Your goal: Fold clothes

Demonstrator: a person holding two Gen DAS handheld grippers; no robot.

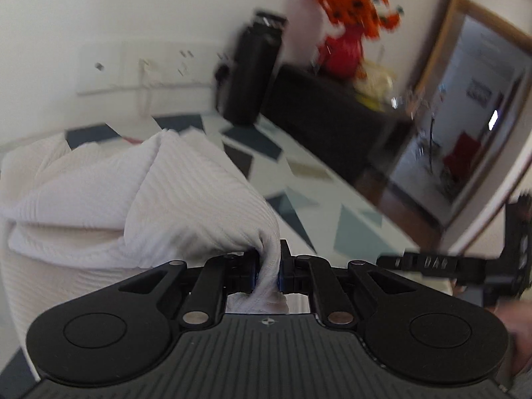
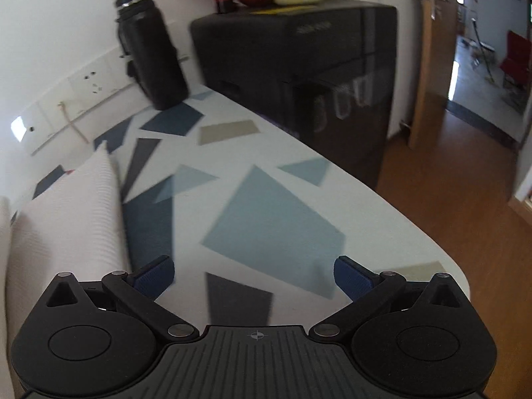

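A white ribbed garment point(image 1: 133, 206) is bunched up in the left wrist view, over a table with a pattern of blue and grey shapes point(image 1: 299, 199). My left gripper point(image 1: 268, 271) is shut on a pinched fold of this cloth, which hangs lifted from it. In the right wrist view part of the same white garment point(image 2: 66, 219) lies at the left on the table point(image 2: 266, 206). My right gripper point(image 2: 254, 274) stands open above bare tabletop, with nothing between its blue pads. The right gripper's black frame point(image 1: 465, 266) shows at the right edge of the left wrist view.
A black bottle point(image 2: 151, 50) stands at the table's far end by the wall. A black cabinet point(image 2: 299, 66) beside the table carries a red vase with orange flowers point(image 1: 345, 26). The table's right edge point(image 2: 415, 219) drops to a wooden floor point(image 2: 465, 199). An open doorway point(image 2: 482, 50) is beyond.
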